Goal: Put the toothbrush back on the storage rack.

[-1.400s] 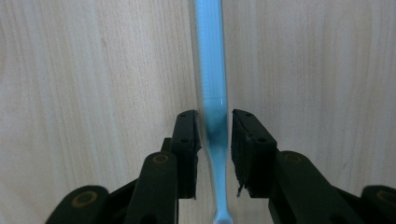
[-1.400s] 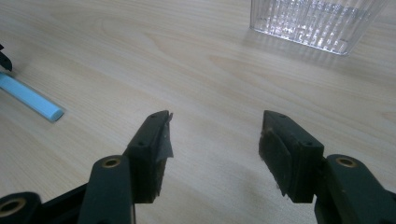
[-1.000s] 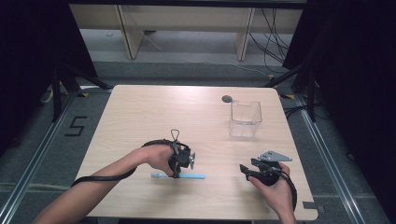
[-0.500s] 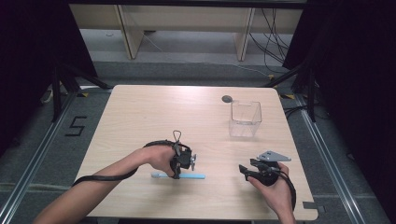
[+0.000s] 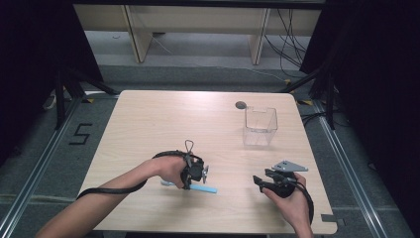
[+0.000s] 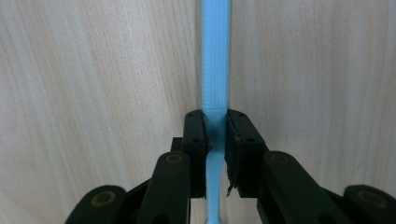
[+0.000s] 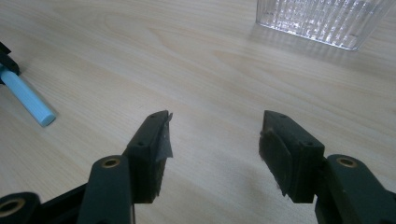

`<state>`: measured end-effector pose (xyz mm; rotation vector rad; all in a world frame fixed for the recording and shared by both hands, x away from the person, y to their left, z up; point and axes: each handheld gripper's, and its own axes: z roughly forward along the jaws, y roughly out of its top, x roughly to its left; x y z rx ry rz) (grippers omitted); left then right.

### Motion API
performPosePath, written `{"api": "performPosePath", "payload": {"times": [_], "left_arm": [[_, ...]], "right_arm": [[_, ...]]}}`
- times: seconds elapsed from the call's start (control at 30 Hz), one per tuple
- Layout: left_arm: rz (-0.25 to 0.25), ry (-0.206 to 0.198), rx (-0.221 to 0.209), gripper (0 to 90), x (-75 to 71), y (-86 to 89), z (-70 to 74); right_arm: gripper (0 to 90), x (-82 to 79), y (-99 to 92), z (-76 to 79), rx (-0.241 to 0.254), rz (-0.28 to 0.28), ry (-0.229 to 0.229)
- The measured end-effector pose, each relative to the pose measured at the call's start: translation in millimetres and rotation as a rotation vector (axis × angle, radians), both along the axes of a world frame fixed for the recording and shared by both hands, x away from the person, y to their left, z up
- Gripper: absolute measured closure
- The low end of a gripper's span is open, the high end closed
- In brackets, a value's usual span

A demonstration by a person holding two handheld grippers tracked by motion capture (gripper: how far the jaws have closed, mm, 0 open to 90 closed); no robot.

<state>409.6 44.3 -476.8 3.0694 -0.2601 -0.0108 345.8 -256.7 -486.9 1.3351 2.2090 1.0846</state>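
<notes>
Left claw (image 5: 194, 174) is clamped on the blue toothbrush (image 5: 204, 189), which lies flat on the table (image 5: 148, 124) near the front edge, a bit left of centre. In the left gripper view the jaws pinch the narrow neck of the toothbrush (image 6: 215, 100), w/ the ribbed handle running straight ahead along the wood. Gripping there probably makes sense: the thin part fits btwn the pads and the long handle stays in line w/ the claw, so it shouldn't twist when lifted. It looks flat on the wood, not yet raised (hard to be sure from above).

Right claw (image 5: 265, 179) sits low over the table near the front right, jaws wide apart, holding nothing. Its own view shows the gap (image 7: 214, 140) over bare wood, w/ the handle end of the toothbrush (image 7: 29, 105) off to one side and the clear plastic box (image 7: 322, 18) further ahead. Likely it's parked out of the way, ready to help.

The box (image 5: 260, 126) stands upright toward the back right, well apart from the toothbrush — a plausible drop spot, so the way there is open. A small dark round thing (image 5: 241, 104) lies just behind it; can't tell what it is.
</notes>
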Motion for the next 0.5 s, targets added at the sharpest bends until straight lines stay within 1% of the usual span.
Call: {"api": "performPosePath", "payload": {"times": [0.03,0.07,0.13,0.2,0.23,0.27,0.3,0.33,0.37,0.4,0.43,0.47,0.5], "left_arm": [[-0.002,-0.002,-0.002,78.0,-0.7,0.1,-0.2],[-0.005,-0.003,-0.001,78.0,-0.8,0.2,-0.1],[-0.005,-0.004,-0.003,78.1,-0.8,0.3,0.0],[-0.009,-0.006,-0.001,78.1,-0.2,0.7,0.5],[-0.004,-0.005,-0.008,78.2,0.1,1.3,1.9],[-0.009,-0.009,-0.008,78.1,0.3,1.6,3.2],[-0.007,-0.006,-0.013,78.1,0.2,2.2,4.1],[-0.007,-0.006,-0.013,78.2,0.2,2.2,4.1],[-0.006,-0.003,-0.019,78.1,0.1,3.1,5.5],[-0.007,-0.002,-0.019,78.2,-0.1,3.8,6.4],[-0.007,-0.002,-0.022,78.1,-0.3,4.2,6.5],[-0.007,-0.002,-0.025,78.1,-0.6,4.6,7.2],[-0.008,0.0,-0.025,78.2,-1.0,5.2,8.0]], "right_arm": [[43.3,-0.1,0.4,-0.2,0.002,-0.001,0.003],[43.3,-1.1,2.1,-0.3,0.012,-0.017,0.012],[43.3,-1.3,2.7,-0.3,0.016,-0.018,0.018],[43.3,-1.3,4.2,-0.7,0.026,-0.007,0.029],[43.3,-0.2,2.8,-0.3,-0.005,0.007,0.007],[43.3,-1.2,5.3,-0.6,0.017,0.001,0.027],[43.3,0.3,4.1,-0.5,-0.005,0.019,0.006],[43.3,0.3,4.1,-0.5,-0.005,0.019,0.006],[43.3,0.1,6.2,-0.1,0.003,0.027,0.016],[43.3,0.0,6.5,0.5,-0.007,0.031,0.014],[43.3,-0.5,8.9,0.3,0.007,0.044,0.021],[43.3,0.0,8.8,0.9,-0.009,0.063,0.011],[43.4,-0.3,11.1,1.0,0.005,0.078,0.02]]}}
